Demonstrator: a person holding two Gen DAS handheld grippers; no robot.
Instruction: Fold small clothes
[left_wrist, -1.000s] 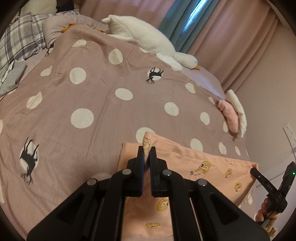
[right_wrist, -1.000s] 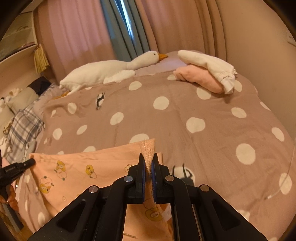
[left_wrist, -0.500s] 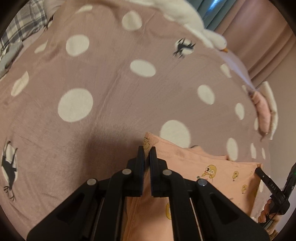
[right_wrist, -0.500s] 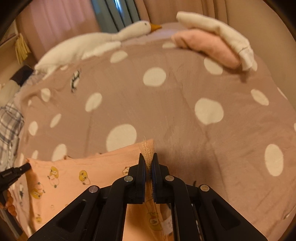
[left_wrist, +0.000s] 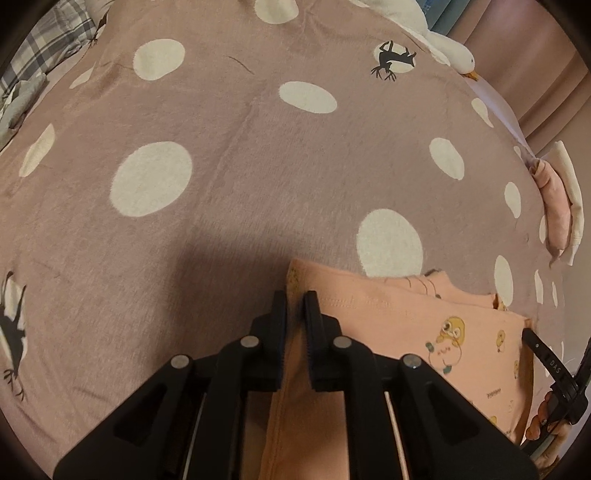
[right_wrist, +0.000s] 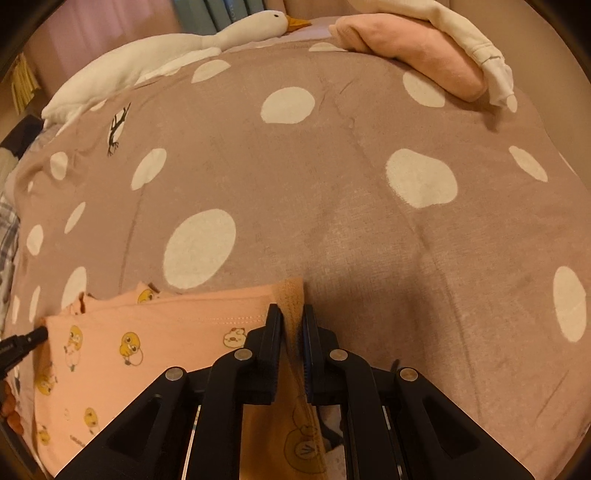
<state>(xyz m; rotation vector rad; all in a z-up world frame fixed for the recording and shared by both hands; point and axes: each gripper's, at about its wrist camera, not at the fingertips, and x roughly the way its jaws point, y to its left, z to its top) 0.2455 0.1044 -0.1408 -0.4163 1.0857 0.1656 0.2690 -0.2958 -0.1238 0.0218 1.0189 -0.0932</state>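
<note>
A small peach garment (left_wrist: 424, 317) printed with yellow chicks lies on the spotted bedspread, its near half folded over toward the far edge. My left gripper (left_wrist: 294, 299) stands at the garment's left corner, its jaws slightly parted around the hem. My right gripper (right_wrist: 293, 314) stands at the right corner of the same garment (right_wrist: 147, 332), its jaws slightly parted around the ribbed edge. Both corners rest low on the bed. The right gripper's tip shows at the right edge of the left wrist view (left_wrist: 539, 350).
The mauve bedspread (left_wrist: 221, 147) with white dots spreads ahead. A white plush goose (right_wrist: 166, 55) lies along the far side. A folded pink and white pile (right_wrist: 436, 55) sits at the far right. A plaid pillow (left_wrist: 55, 33) is at far left.
Both grippers carried the garment's corners forward and down onto the bed, folding it over. Their jaws have parted a little from the tight pinch seen earlier.
</note>
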